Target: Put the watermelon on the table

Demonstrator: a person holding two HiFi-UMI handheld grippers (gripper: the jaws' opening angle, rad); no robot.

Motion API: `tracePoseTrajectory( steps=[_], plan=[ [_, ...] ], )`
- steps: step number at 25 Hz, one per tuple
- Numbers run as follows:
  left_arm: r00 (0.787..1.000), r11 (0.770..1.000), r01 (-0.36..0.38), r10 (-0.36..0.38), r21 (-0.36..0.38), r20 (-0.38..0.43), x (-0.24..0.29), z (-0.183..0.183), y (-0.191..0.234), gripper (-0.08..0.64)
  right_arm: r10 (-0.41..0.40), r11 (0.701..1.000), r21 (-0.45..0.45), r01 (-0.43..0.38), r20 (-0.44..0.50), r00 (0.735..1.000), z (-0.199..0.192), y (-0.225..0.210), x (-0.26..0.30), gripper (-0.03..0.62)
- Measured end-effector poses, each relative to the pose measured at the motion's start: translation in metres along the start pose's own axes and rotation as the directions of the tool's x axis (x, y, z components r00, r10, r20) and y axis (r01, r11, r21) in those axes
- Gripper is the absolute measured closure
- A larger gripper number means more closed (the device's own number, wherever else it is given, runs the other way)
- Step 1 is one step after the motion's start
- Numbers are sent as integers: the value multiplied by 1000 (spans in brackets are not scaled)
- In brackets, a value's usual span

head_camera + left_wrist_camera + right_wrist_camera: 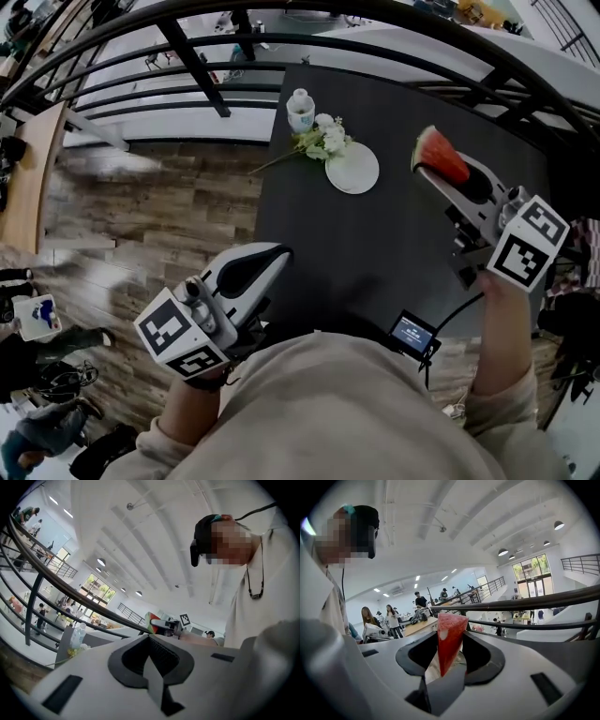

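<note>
Left gripper (272, 255): jaws closed together, empty, at the near left edge of the black table (375, 253). Right gripper (429, 173): clamped on the watermelon slice (445, 159), over the table's right side. Beyond: white plate (353, 169), flowers (323, 141), white bottle (300, 110).

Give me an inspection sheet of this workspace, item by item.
Surface: dark table, mostly bare.
Job's things: watermelon slice, held above the table's right side, not yet set down.
Clutter: white bottle, flowers, white plate, grouped near the far end.
Grippers: right gripper shut on the slice; left gripper shut, empty.
Cables: black cable beside a small screen, near edge.
Surroundings: black railing, wood floor, people beyond.
</note>
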State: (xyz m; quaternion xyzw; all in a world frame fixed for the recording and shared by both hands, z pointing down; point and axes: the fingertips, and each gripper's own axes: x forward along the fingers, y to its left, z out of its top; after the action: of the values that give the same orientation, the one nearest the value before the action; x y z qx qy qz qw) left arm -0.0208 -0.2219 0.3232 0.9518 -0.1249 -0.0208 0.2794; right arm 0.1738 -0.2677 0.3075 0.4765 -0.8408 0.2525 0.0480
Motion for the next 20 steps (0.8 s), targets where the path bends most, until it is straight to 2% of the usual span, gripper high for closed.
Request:
tracePoseTrajectory(
  steps=[13,20],
  plan=[
    [995,995,-91,92,-35,28,-22,-20,5,555,19,999,28,-16,-78,997,-33,-47,54,411],
    [992,991,-123,125,-57,20,-31,-25,7,555,-9,999,50,16,-147,989,-63,-74,77,411]
  ],
)
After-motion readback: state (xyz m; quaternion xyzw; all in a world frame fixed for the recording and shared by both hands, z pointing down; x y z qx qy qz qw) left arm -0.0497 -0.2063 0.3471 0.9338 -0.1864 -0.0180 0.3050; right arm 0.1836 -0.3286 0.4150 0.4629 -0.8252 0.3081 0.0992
